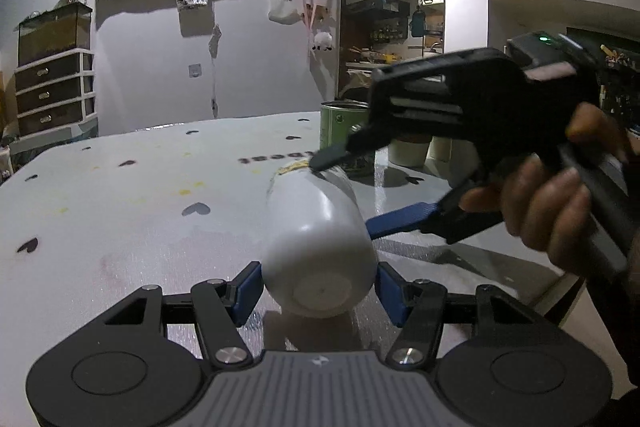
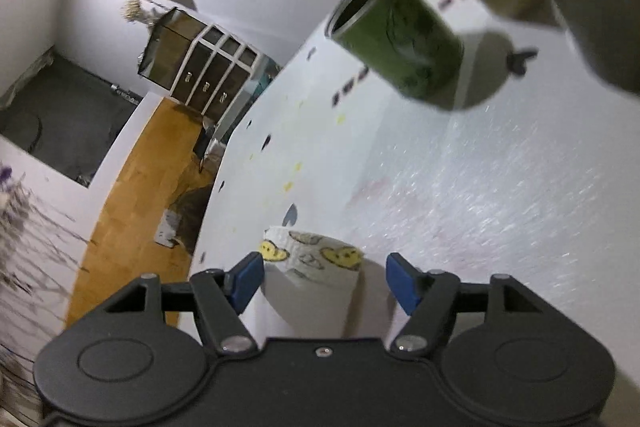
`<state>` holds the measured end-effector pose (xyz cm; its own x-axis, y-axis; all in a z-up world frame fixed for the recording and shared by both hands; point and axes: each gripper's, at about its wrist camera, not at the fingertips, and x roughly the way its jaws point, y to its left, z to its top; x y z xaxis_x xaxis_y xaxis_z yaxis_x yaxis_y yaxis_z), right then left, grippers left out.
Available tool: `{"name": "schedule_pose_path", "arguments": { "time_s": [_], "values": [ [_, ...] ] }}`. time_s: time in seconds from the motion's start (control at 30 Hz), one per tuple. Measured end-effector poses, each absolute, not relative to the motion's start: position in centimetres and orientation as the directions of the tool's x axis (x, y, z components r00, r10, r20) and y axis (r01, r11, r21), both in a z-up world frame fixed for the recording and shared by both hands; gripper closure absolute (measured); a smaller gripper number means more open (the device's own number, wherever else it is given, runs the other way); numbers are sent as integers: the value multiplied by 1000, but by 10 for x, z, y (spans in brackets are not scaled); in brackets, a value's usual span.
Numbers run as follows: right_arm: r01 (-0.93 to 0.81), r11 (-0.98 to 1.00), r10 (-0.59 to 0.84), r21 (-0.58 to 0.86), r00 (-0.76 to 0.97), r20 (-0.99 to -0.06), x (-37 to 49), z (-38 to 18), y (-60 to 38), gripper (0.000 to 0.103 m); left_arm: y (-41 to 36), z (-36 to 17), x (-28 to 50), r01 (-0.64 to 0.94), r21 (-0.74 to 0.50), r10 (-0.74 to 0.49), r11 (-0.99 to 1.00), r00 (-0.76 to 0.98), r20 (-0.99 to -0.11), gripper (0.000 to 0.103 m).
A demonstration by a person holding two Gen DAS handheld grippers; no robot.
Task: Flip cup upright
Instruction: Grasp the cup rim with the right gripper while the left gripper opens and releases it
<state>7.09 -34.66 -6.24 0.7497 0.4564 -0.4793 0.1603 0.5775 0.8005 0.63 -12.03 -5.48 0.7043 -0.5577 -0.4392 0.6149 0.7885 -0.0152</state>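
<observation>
A white cup (image 1: 318, 239) lies on its side on the white table (image 1: 120, 227), its base toward the left wrist camera. My left gripper (image 1: 318, 291) is open, its blue pads (image 1: 248, 291) at either side of the cup's base, seemingly just apart from it. My right gripper (image 1: 344, 193) reaches in from the right with one finger over the cup and one blue finger (image 1: 400, 221) beside it; it looks open around the cup. In the right wrist view the cup's patterned rim end (image 2: 316, 259) sits between the open right gripper (image 2: 324, 283).
A green tin (image 1: 340, 131) stands open behind the cup and also shows in the right wrist view (image 2: 400, 39). Pale containers (image 1: 408, 151) stand to its right. A drawer unit (image 1: 52, 91) is off the table's far left. The table's right edge (image 1: 552, 299) is close.
</observation>
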Motion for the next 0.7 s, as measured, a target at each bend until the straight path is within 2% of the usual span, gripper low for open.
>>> {"name": "schedule_pose_path", "arguments": {
  "time_s": [0.27,0.47,0.7],
  "values": [
    [204,512,534,834,685,-496,93,-69,-333,33,-121,-62,5,637,-26,-572,771,674,-467,49],
    [205,519,528,830,687,-500,102,-63,-331,23,-122,-63,4,640,-29,-577,768,672,-464,49],
    [209,577,525,789,645,-555,120,-55,-330,24,-123,-64,6,643,-27,-577,766,668,-469,49]
  ]
}}
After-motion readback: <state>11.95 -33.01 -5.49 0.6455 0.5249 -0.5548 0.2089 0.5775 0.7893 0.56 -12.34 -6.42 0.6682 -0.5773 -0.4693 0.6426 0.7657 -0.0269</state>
